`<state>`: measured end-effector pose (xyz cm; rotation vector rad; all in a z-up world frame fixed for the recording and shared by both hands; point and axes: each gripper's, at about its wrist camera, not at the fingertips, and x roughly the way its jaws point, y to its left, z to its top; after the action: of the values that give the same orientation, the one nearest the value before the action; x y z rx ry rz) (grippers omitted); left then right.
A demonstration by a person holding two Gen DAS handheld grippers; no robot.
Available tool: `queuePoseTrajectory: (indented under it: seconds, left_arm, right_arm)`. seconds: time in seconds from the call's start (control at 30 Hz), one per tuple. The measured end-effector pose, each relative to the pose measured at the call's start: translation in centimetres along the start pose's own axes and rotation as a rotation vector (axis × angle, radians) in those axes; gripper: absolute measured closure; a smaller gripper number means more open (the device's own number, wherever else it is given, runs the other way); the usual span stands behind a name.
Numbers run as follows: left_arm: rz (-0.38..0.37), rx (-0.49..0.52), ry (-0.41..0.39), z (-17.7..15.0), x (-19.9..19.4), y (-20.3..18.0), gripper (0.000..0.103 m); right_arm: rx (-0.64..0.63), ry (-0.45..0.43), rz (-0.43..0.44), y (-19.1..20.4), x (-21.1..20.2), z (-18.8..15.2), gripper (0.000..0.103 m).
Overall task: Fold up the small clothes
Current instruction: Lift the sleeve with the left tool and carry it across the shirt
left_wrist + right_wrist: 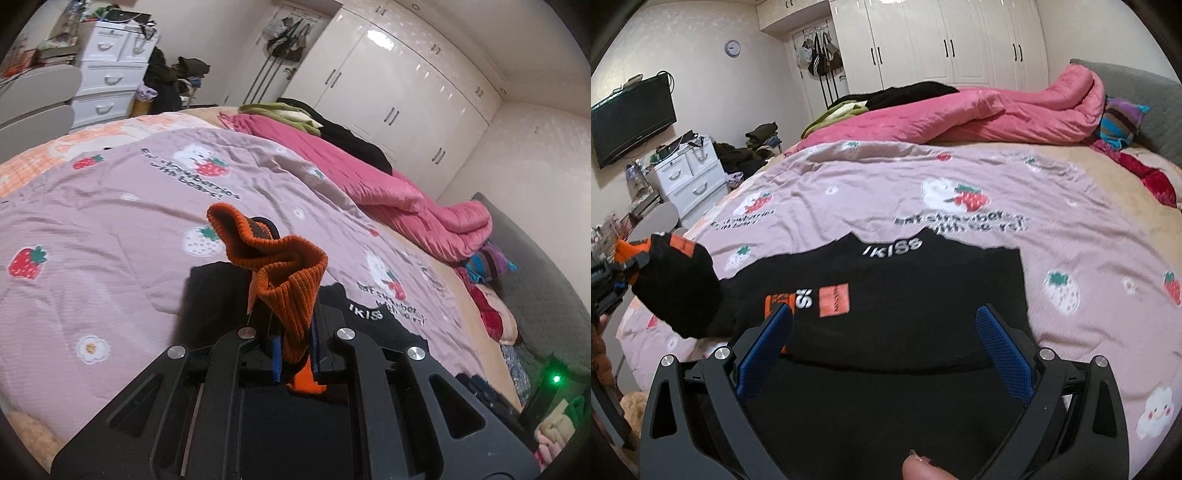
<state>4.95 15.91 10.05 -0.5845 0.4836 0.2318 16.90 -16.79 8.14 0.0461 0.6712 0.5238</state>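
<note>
A black sweater (905, 306) with orange patches and white lettering lies flat on the strawberry-print bed cover (1071, 236). My left gripper (291, 325) is shut on the sleeve's orange ribbed cuff (284, 273), which bunches up above the blue pads. In the right wrist view that sleeve (679, 291) is raised off the bed at the far left, with the left gripper (628, 273) beside it. My right gripper (886, 314) is open over the sweater's lower body with nothing between its blue pads (764, 354). A person's fingertip (919, 467) shows at the bottom edge.
A rumpled pink quilt (979, 114) with dark and green clothes on it lies along the bed's far side. A grey headboard (1145, 107) and striped cloth are at the right. White drawers (687, 177), a wall TV (631, 118) and wardrobes (942, 44) stand beyond the bed.
</note>
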Motion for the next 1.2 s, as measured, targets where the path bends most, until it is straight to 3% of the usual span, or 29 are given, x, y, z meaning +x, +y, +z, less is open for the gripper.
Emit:
queuePoseTrajectory:
  seconds: [0.47,1.2]
  left_arm:
    - [-0.047,0.07,0.063,-2.2,3.8,-4.6,0.099]
    - [-0.121,0.196,0.258,-9.0,10.8,-10.6,0.1]
  right_arm:
    - [0.137,0.074,-0.046,-5.5,2.3,-3.0,0.004]
    - [0.315,0.055,-0.122,-12.4,1.4,-3.7,0.004]
